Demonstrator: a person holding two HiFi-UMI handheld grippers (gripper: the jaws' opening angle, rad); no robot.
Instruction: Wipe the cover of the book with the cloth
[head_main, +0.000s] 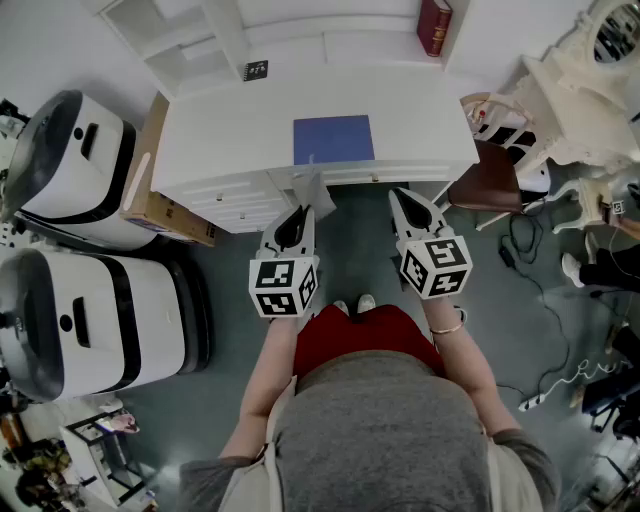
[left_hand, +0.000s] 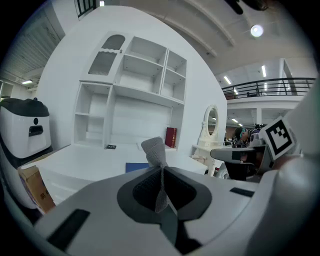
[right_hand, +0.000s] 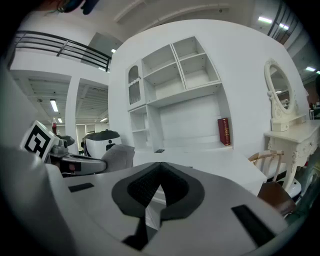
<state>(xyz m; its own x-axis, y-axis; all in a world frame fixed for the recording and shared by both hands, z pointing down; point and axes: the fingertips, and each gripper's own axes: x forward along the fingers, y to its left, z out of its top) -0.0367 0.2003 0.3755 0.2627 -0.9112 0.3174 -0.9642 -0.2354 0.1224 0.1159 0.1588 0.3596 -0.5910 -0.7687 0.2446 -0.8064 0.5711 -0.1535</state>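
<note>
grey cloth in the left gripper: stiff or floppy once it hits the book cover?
Probably floppy: the cloth is squeezed into a thin fold where the left gripper pinches it. Likely light, since its free end sticks out past the jaws without drooping. Its knit-looking surface may drag rather than slip on the blue book, so the book could shift.

Both bare forearms reach forward from the torso, side by side and slightly apart. The left gripper (head_main: 302, 213) points ahead, its jaws pressed together on a grey cloth (left_hand: 154, 149) that sticks up past their tips. The right gripper (head_main: 398, 197), about level with it on its right, has its jaws closed with nothing between them.
</note>
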